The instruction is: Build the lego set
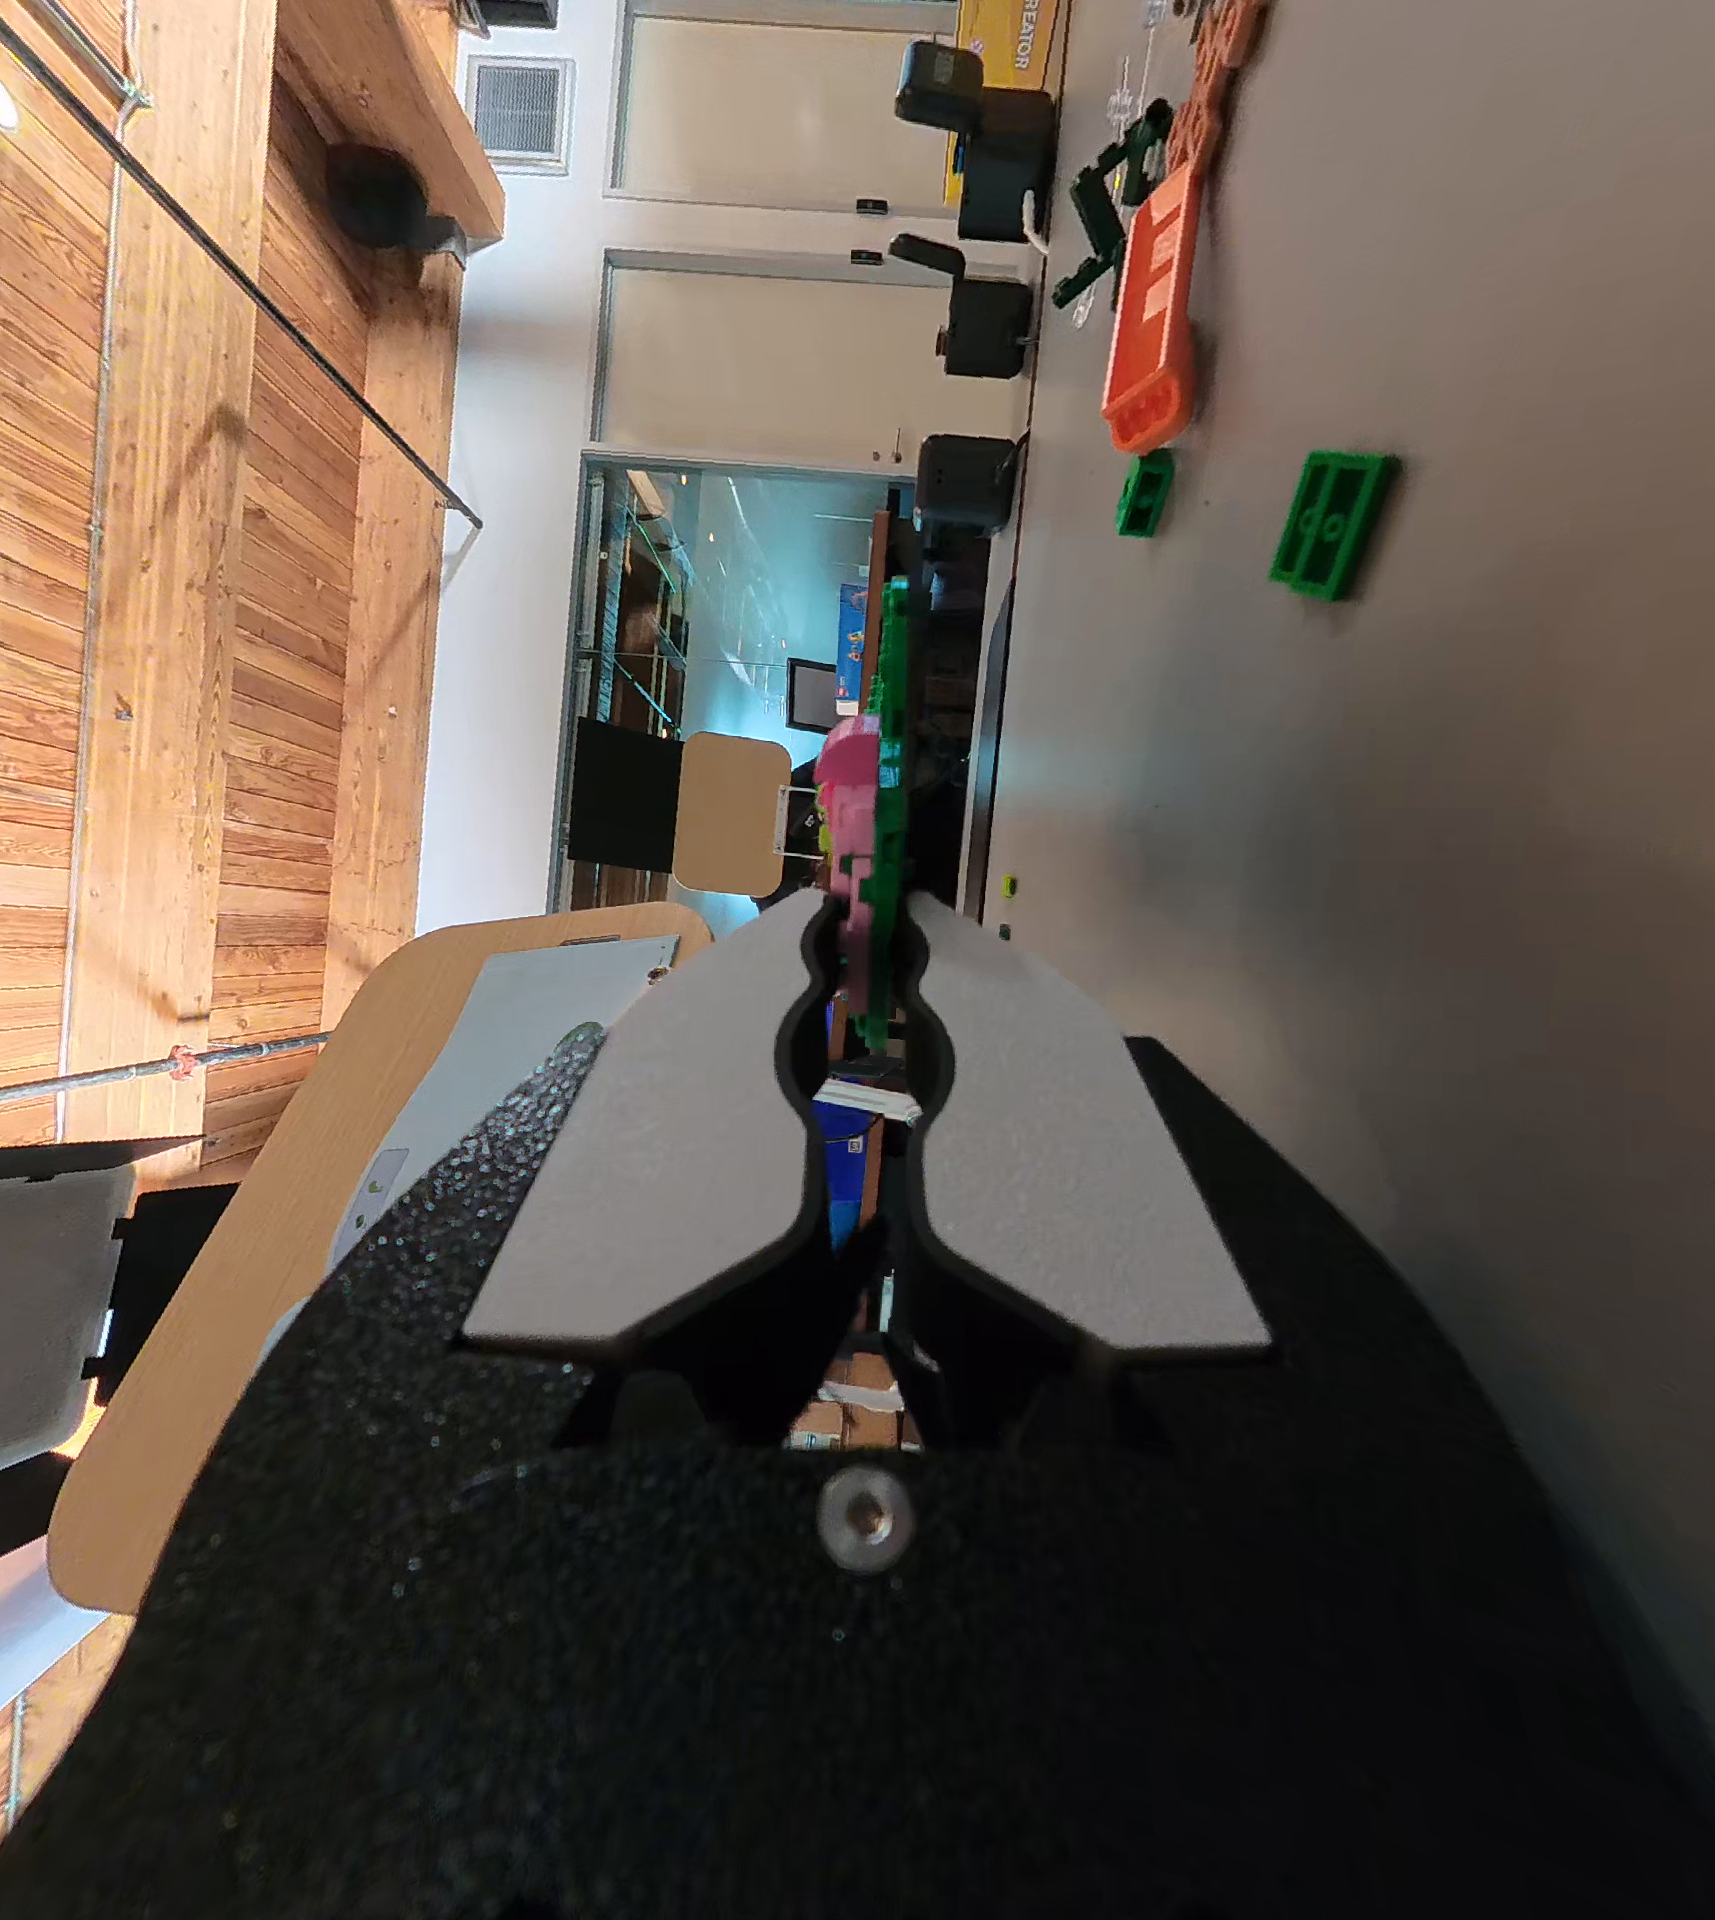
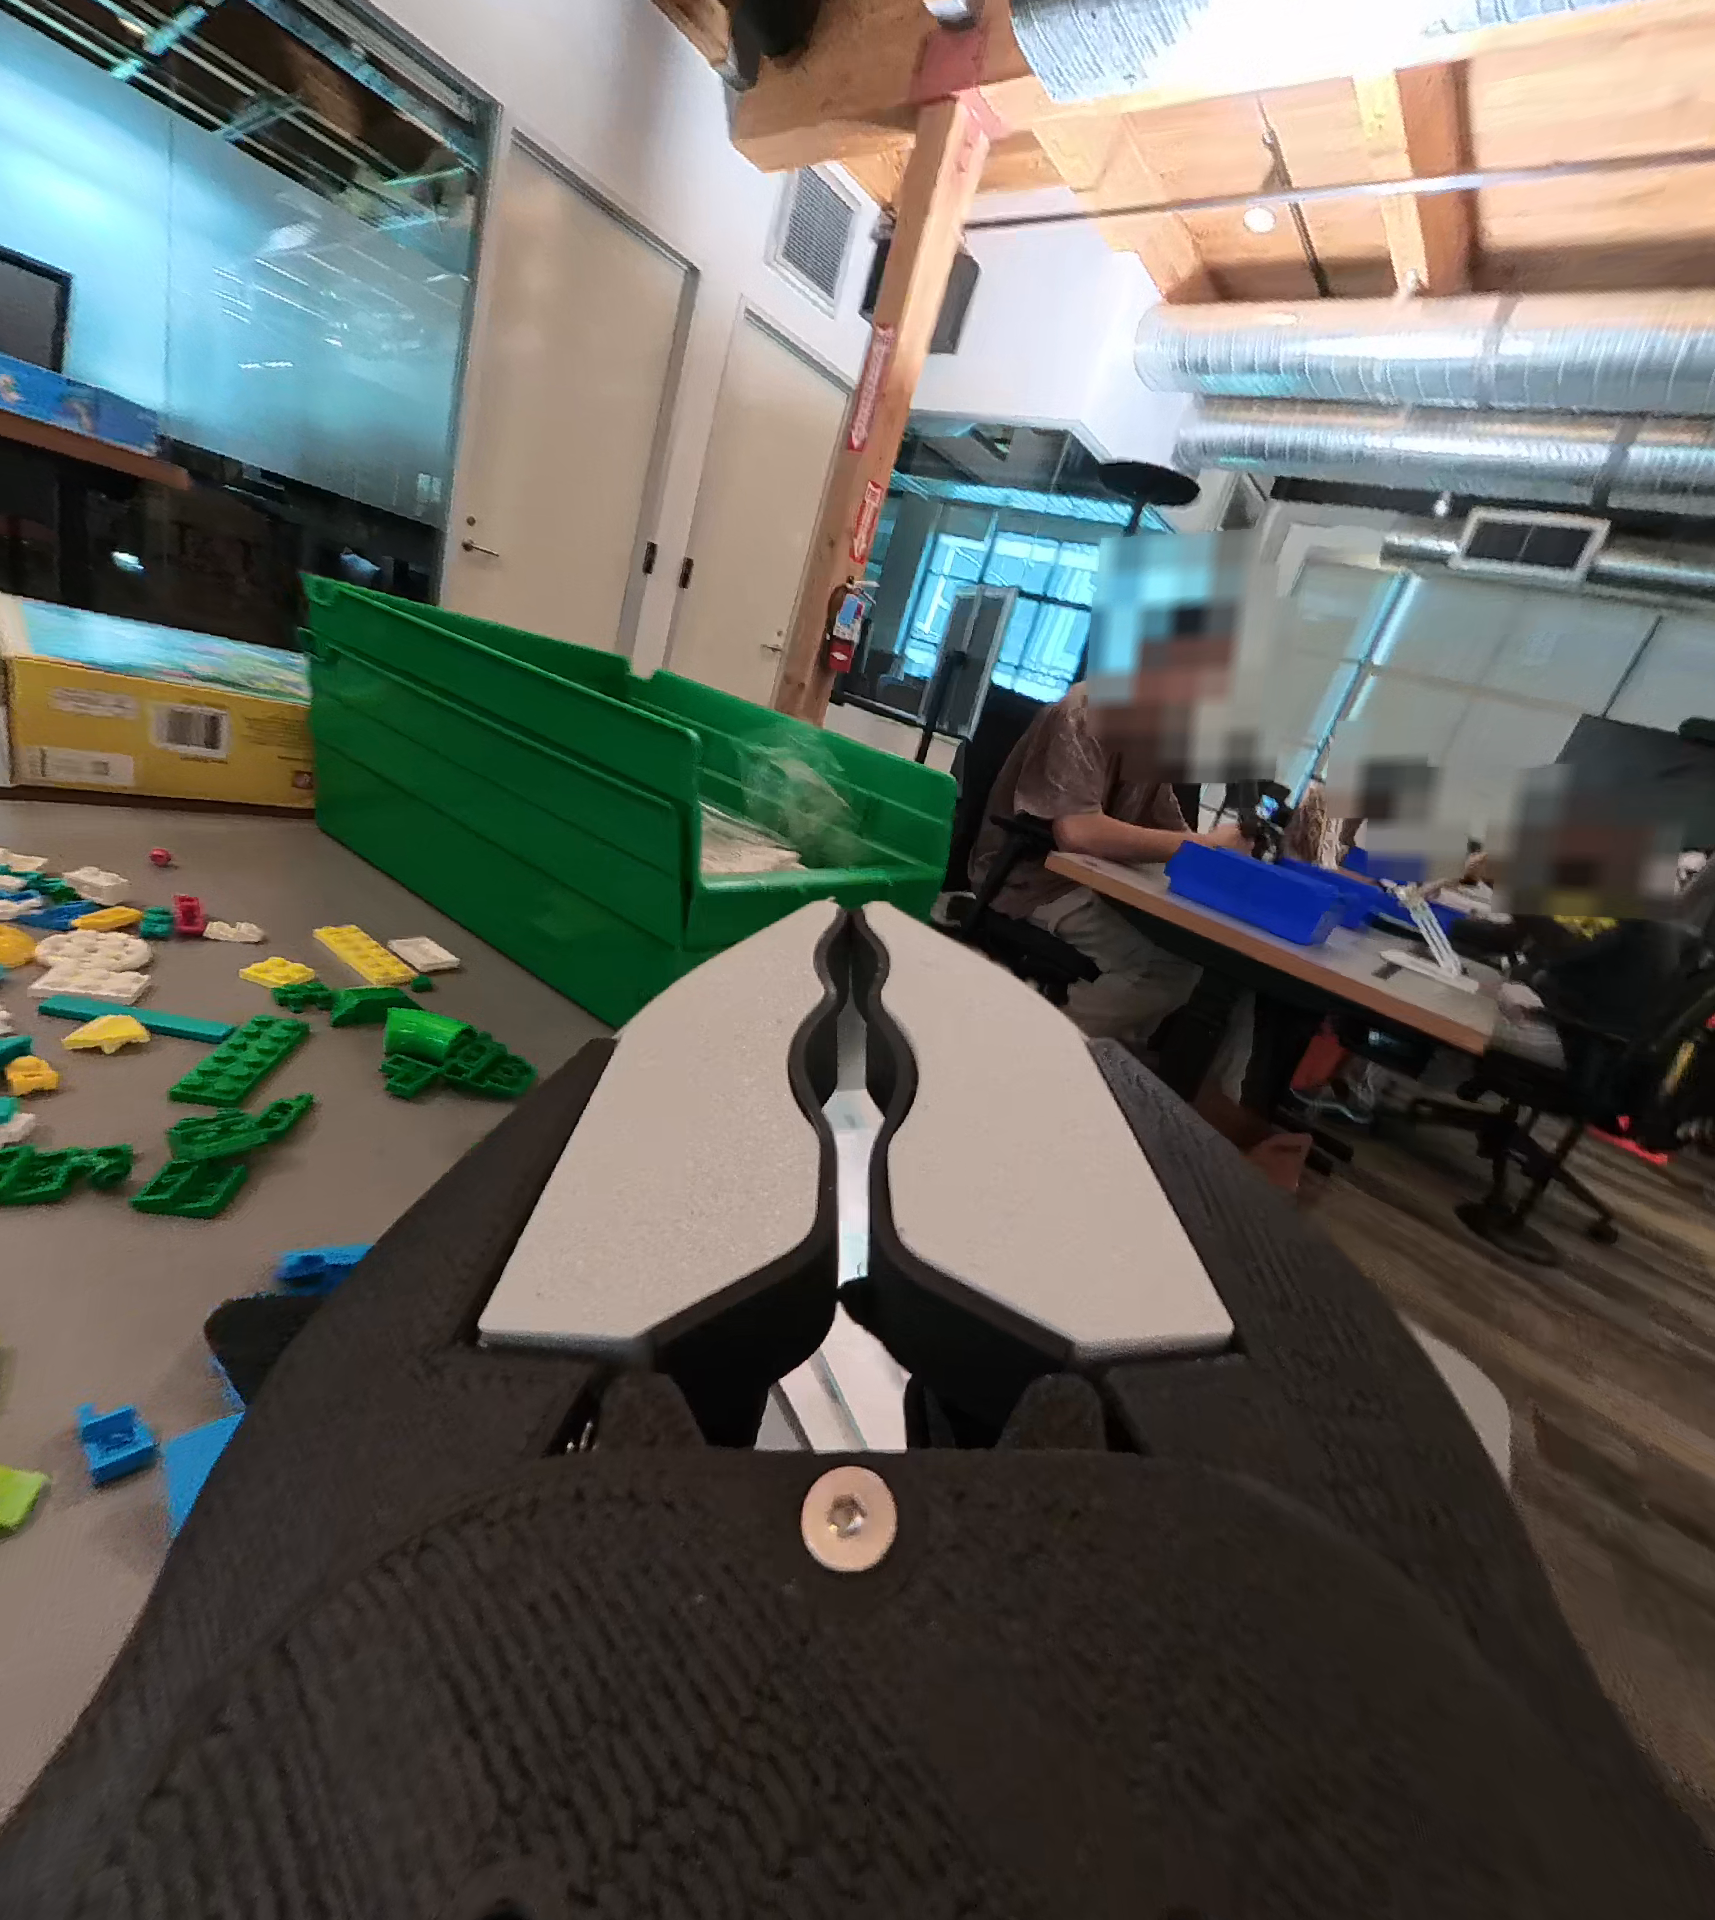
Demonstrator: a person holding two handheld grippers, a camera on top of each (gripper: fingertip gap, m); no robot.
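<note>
My left gripper is rolled on its side and shut on a partly built lego piece: a thin green plate seen edge-on with pink bricks on one face. It is held up off the grey table. My right gripper is shut and empty, pointing out over the table's edge toward the room. Loose lego pieces in green, yellow, teal and white lie on the table to its left.
A green plate, a small green brick and an orange brick separator lie on the table in the left wrist view. A green bin and a yellow box stand behind the pieces. People sit at a desk at the right. From my left tips it is roughly 15 centimeters to the orange brick separator; from my right, 55 centimeters.
</note>
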